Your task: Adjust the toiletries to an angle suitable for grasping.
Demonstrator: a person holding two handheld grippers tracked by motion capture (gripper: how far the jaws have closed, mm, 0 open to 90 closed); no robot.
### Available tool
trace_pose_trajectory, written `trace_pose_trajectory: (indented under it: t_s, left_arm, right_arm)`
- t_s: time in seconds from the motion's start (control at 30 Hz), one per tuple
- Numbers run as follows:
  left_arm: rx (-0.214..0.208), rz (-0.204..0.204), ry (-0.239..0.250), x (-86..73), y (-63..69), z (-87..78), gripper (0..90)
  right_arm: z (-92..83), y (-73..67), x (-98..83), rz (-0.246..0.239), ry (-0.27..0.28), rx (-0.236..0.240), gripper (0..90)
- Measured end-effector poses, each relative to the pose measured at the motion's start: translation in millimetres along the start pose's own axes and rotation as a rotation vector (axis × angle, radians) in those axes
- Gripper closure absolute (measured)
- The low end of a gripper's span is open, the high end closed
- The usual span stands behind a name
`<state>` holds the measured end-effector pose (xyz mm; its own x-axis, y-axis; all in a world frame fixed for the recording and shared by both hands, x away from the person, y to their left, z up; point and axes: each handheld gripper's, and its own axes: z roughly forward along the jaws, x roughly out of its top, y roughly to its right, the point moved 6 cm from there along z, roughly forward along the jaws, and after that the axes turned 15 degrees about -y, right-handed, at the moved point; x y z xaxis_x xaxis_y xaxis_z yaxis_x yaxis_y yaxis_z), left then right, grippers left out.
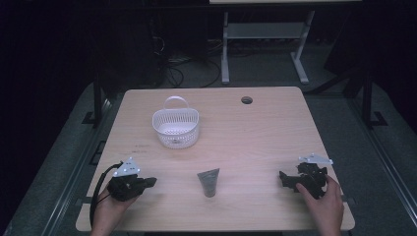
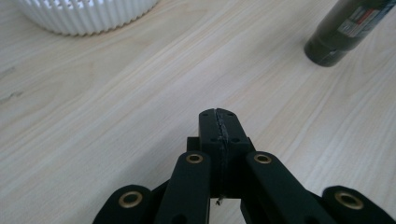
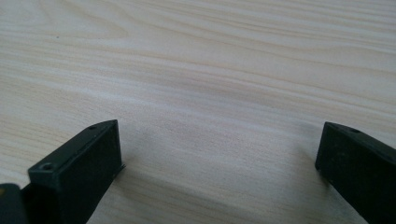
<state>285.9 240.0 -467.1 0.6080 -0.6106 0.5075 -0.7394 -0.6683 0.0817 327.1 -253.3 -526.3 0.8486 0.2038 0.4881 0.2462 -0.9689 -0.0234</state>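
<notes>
A dark tube (image 1: 210,181) stands on its cap near the table's front middle; in the left gripper view the tube (image 2: 348,29) lies at the upper right. A white basket (image 1: 175,126) with a handle sits behind it, left of centre, and its ribbed wall (image 2: 84,16) fills the upper left of the left gripper view. My left gripper (image 1: 151,181) is at the front left, jaws shut together on nothing (image 2: 218,122). My right gripper (image 1: 282,178) rests at the front right, its jaws wide apart (image 3: 219,154) over bare wood.
The wooden table (image 1: 255,132) has a round cable hole (image 1: 247,100) at the back right. Behind the table stands a white desk frame (image 1: 265,44) on a dark floor with cables.
</notes>
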Motion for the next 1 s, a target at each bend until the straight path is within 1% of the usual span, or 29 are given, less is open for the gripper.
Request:
trace_pose_trajectory:
  t_s: [0.03, 0.1, 0.23, 0.33, 0.4, 0.47, 0.73, 0.87, 1.0]
  left_arm:
    - [0.0, 0.0, 0.0, 0.0, 0.0, 0.0, 89.8]
    - [-0.016, 0.006, 0.003, 2.8, 2.6, -1.5, 89.8]
    - [-0.033, 0.021, 0.011, 7.8, 7.0, -4.0, 89.8]
    - [-0.047, 0.032, 0.028, 14.9, 13.3, -7.1, 89.7]
    - [-0.053, 0.045, 0.031, 19.0, 17.1, -7.7, 89.8]
    - [-0.06, 0.066, 0.025, 22.5, 20.8, -7.5, 89.7]
    - [-0.098, 0.106, 0.049, 37.7, 35.4, -10.9, 89.7]
    - [-0.112, 0.116, 0.061, 42.6, 40.6, -12.5, 89.7]
    - [-0.129, 0.143, 0.066, 50.4, 48.6, -14.2, 89.7]
  right_arm:
    - [0.0, 0.0, 0.0, 0.0, 0.0, 0.0, 0.0]
    - [0.0, 0.0, 0.0, 0.0, 0.0, 0.0, 0.0]
    - [0.0, 0.0, 0.0, 0.0, 0.0, 0.0, 0.0]
    - [0.0, 0.0, 0.0, 0.0, 0.0, 0.0, 0.0]
    - [0.0, 0.1, 0.0, -0.001, 0.0, 0.0, 0.0]
    - [0.0, 0.0, 0.0, 0.0, 0.0, 0.0, 0.0]
    - [0.0, 0.0, 0.0, 0.0, 0.0, 0.0, 0.0]
    - [0.0, 0.0, 0.0, -0.001, 0.0, 0.0, 0.0]
    - [0.0, 0.0, 0.0, -0.001, 0.0, 0.0, 0.0]
